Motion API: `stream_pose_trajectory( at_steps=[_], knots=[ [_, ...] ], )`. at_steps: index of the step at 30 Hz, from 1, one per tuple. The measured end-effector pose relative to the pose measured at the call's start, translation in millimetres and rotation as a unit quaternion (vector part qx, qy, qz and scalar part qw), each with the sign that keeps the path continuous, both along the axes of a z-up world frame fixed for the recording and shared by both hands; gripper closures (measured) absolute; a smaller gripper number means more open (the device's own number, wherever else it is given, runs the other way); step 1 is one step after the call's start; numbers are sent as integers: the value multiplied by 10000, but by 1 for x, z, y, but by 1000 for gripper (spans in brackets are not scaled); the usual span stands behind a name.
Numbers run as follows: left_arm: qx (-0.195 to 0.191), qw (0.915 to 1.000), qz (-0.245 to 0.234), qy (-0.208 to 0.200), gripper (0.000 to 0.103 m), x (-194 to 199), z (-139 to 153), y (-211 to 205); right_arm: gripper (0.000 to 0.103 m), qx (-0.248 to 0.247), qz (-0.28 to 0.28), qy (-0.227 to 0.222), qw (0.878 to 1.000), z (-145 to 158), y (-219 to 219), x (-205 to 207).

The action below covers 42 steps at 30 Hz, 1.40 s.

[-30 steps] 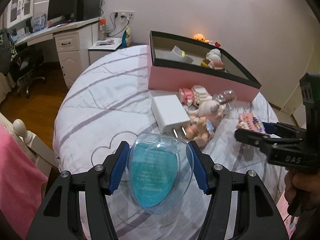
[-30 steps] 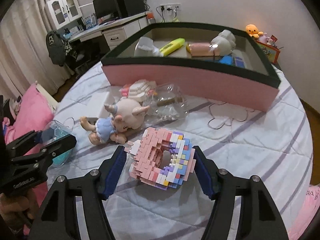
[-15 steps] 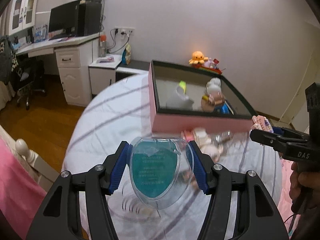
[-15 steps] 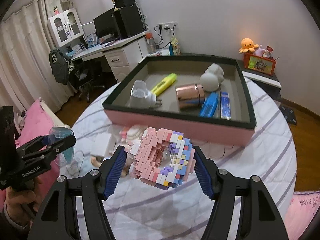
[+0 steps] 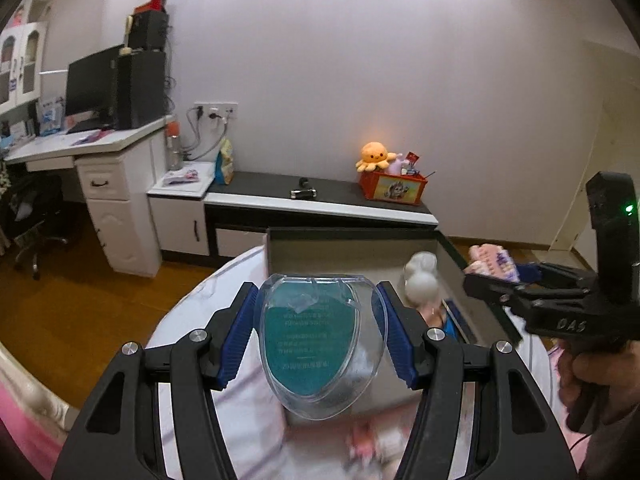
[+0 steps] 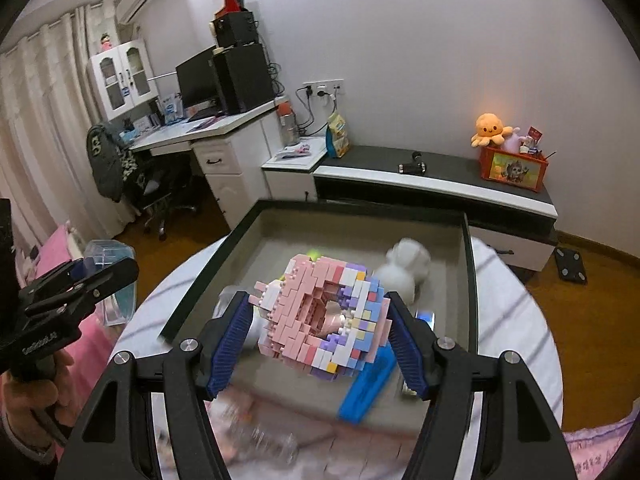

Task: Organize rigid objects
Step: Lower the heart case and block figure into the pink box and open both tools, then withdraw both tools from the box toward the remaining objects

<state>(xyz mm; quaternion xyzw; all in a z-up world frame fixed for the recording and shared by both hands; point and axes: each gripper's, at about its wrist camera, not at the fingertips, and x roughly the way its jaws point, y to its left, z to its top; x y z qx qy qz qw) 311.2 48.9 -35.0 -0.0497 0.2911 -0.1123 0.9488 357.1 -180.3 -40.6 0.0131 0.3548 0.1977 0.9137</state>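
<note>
1. The step in hand looks like the carry: both items are lifted clear of the bed (image 6: pixel 516 320) and held over or near the pink box (image 6: pixel 471 280), which sits on the bed toward its far edge.
2. The left tongs (image 5: pixel 316 328) are about half open and clamped on a clear heart-shaped case (image 5: pixel 318 340) with a teal insert; both blue pads press its sides. In the left wrist view it hangs in front of the box's near left corner.
3. The right tongs (image 6: pixel 316 332) are also about half open and grip a pink and pastel brick model (image 6: pixel 324 320) by its two sides, held above the box's near half.
4. Already in the box: a white figure (image 6: pixel 404 268) toward the far right, a blue bar (image 6: pixel 366 386) by the near wall, and other blurred pieces.
5. The next move probably calls for lowering each item onto a bare patch of the box floor; the far left area looks free. Opening the tongs should wait until the item rests, since the brick model could break apart if dropped.
</note>
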Motion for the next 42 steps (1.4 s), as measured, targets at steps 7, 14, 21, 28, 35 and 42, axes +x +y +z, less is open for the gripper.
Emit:
stream_pose_trajectory(
  at_steps=[7,14,21,28,35,42],
  knots=[
    [-42,9992,-55,397,42,67,-17,-18,35,-38,-131,418,9990,-29,6,55],
    [162,9973,-106,709,42,96,-36,-36,35,-35,-220,609,9979,-45,2,71],
    [168,9953,-63,953,18,97,-44,-39,24,113,-350,619,9974,-48,-6,72],
    [155,9983,345,435,0,56,-19,-20,13,525,-746,335,9953,-27,-23,49],
    [106,9987,492,110,0,15,3,-3,13,522,-927,62,9943,-5,-27,16],
    [137,9984,548,-94,0,-19,20,1,13,262,-1037,-238,9940,10,-28,-20]
  ],
)
